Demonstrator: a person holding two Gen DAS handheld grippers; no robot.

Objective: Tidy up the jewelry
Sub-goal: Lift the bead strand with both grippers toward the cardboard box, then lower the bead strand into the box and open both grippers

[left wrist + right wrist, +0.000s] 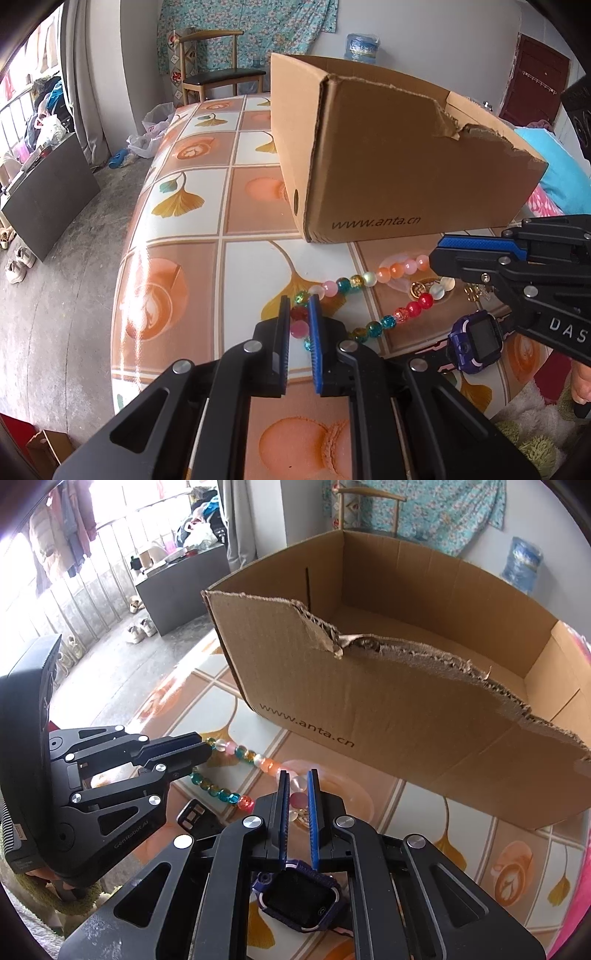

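A string of coloured glass beads (369, 277) lies in a loop on the patterned tablecloth (192, 206), in front of an open cardboard box (369, 166) with a torn front wall. My left gripper (298, 301) is shut on the beads at the loop's left end. My right gripper (437, 254) grips the loop's other end. In the right wrist view, pink and clear beads (297, 799) sit pinched between the right gripper (297, 775). The left gripper (205, 744) holds the strand's far end. A purple smartwatch (303, 893) lies under the right gripper.
A gold pendant (419, 289) and a small gold trinket (476, 293) lie inside the bead loop. The table's left edge (122, 266) drops to a concrete floor with shoes (16, 266). Behind the table stand a chair (218, 74) and a water jug (362, 46).
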